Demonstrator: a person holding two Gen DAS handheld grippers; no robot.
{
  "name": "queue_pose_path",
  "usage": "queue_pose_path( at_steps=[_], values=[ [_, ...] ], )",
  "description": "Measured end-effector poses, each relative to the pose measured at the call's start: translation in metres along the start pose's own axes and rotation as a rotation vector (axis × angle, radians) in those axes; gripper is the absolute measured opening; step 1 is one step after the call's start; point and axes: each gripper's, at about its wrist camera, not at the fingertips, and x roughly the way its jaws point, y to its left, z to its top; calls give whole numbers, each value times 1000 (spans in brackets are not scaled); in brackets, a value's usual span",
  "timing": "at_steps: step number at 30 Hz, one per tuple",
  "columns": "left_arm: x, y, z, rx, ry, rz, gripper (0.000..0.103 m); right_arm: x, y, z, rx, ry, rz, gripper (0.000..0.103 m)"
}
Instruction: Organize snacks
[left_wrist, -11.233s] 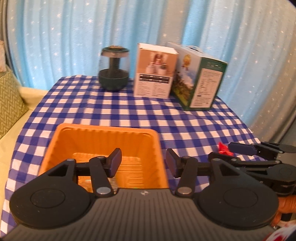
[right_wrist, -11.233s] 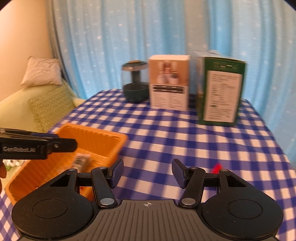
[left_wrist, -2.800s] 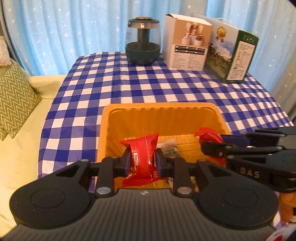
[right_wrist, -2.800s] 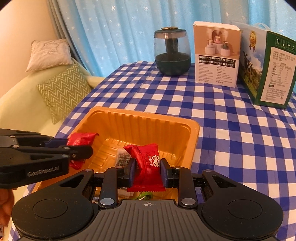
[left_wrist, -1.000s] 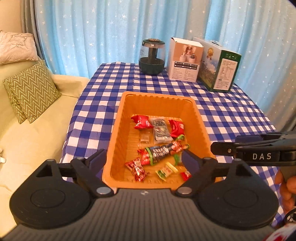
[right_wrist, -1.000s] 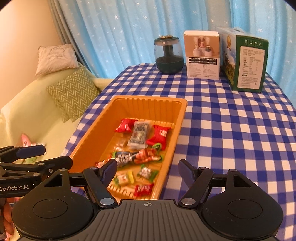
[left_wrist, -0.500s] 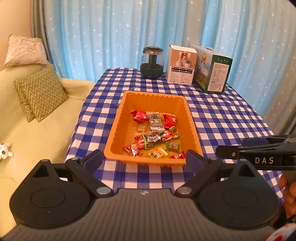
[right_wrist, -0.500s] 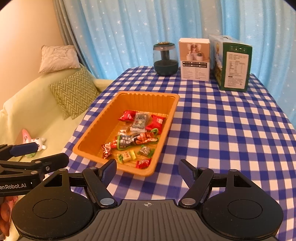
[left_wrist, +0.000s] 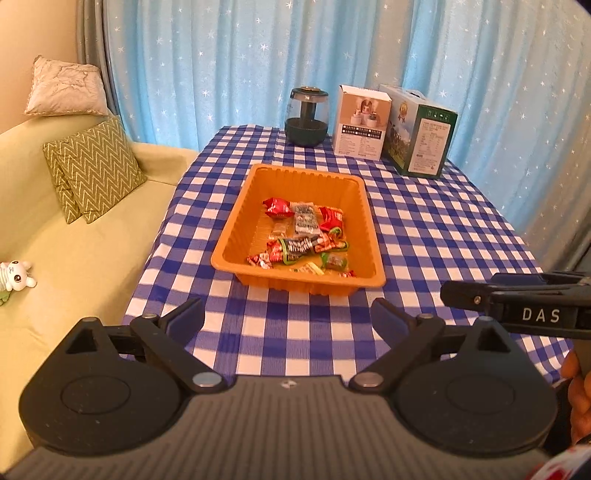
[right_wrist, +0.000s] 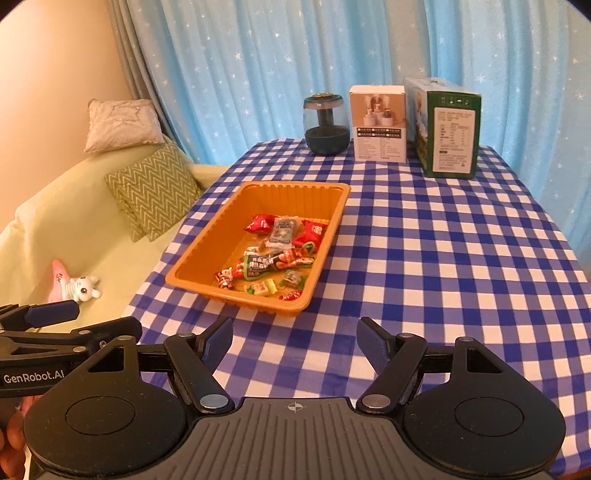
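Hovering near the table's front edge, both grippers' fingers (left_wrist: 184, 317) gape wide and empty. All snacks (left_wrist: 303, 240) appear gathered in the orange tray (left_wrist: 310, 286), so the task looks done; drawing clear without nudging it would suit.

Snacks (left_wrist: 299, 240) in tray (left_wrist: 236, 221), boxes (left_wrist: 360, 127) behind

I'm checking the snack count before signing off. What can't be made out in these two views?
- Small sweets at the near end of the orange tray: too small to count, partly behind its near wall, both views.
- Print on the green box: too small to read.
- Table's near edge: hidden by both grippers' bodies.
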Motion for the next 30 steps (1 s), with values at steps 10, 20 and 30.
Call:
queue_pose_path(
  at_steps=[10, 20, 30],
  values=[
    [-30, -12, -17, -13, -6, -5, 103, -35, 1, -24, 3, -2, -23, 74],
    [-52, -23, -27, -3, -13, -18, 103, -65, 1, -41, -5, -20, -33, 74],
    [-67, -32, -40, 12, -38, 0, 103, -89, -4, -54, -1, -32, -40, 74]
  ],
)
